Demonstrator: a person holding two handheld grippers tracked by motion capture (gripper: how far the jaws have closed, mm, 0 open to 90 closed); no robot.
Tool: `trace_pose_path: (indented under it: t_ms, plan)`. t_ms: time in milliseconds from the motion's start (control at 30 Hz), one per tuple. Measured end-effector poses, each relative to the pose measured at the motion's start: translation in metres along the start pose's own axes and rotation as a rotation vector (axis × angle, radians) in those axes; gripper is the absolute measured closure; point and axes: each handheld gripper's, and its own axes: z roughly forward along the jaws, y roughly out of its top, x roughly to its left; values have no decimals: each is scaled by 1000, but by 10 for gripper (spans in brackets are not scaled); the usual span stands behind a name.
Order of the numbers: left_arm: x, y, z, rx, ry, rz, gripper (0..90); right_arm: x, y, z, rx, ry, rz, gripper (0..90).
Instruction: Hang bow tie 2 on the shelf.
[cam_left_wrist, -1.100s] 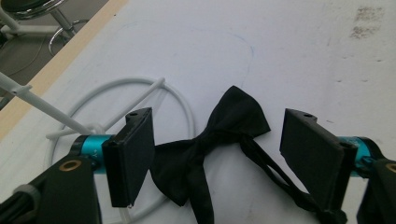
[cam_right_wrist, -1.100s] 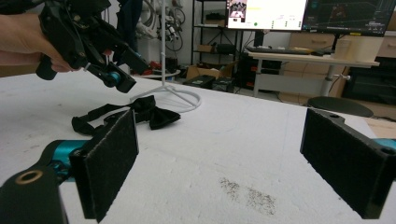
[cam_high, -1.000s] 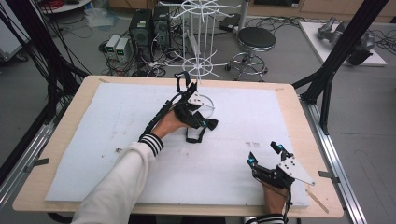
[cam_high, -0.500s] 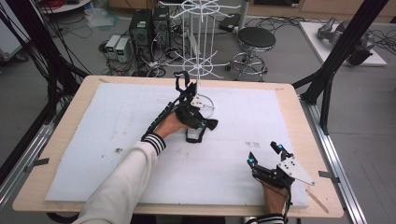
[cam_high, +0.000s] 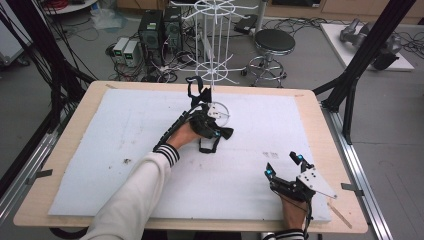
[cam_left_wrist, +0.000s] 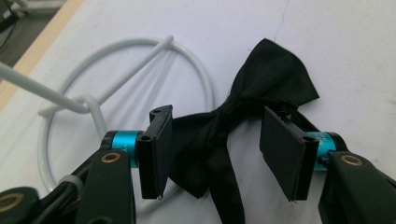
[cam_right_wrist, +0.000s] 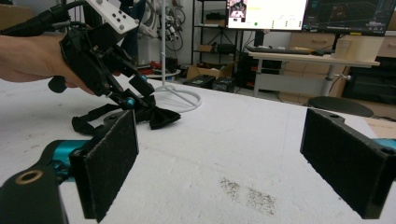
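A white sheet (cam_high: 125, 150) covers the wooden tabletop (cam_high: 75, 115); a stool (cam_high: 274, 42) and computer towers (cam_high: 160, 27) stand on the floor behind it. The left gripper (cam_left_wrist: 212, 149), jaws just closing but not yet pressing, straddles a black bow tie (cam_left_wrist: 261, 88) beside the wire rack (cam_high: 215, 45)'s base. The right gripper (cam_high: 284, 167) rests with jaws apart.

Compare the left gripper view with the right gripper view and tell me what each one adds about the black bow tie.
Left gripper view: the left claw straddles the bow tie at its knot; the pads, having just been closing, are not yet pressing it. One wing lies over the stand's white ring base.
Right gripper view: the open, empty right claw, the hand holding the left claw, and the tie's strap on the table.
Both: bow tie, left claw, white ring base, white table cover.
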Motion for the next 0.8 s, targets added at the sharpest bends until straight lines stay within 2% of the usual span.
trace_pose_path:
  t_ms: [100, 267, 333, 533, 700, 800]
  plan:
    - [-1, 2, 1, 4, 0, 12, 488, 0, 0, 0, 0, 0, 1, 107]
    - [-3, 1, 5, 31, -3, -2, 534, 0, 0, 0, 0, 1, 1, 107]
    - [-4, 1, 7, 39, 14, -8, 549, 0, 0, 0, -1, 1, 1, 107]
    - [-7, 3, 7, 52, 33, -43, 714, 0, 0, 0, -3, 0, -3, 107]
    - [-9, 4, 6, 68, 45, -22, 806, 0, 0, 0, -1, 1, 0, 107]
    - [-10, 5, 6, 70, 49, -23, 825, 0, 0, 0, -1, 1, 0, 107]
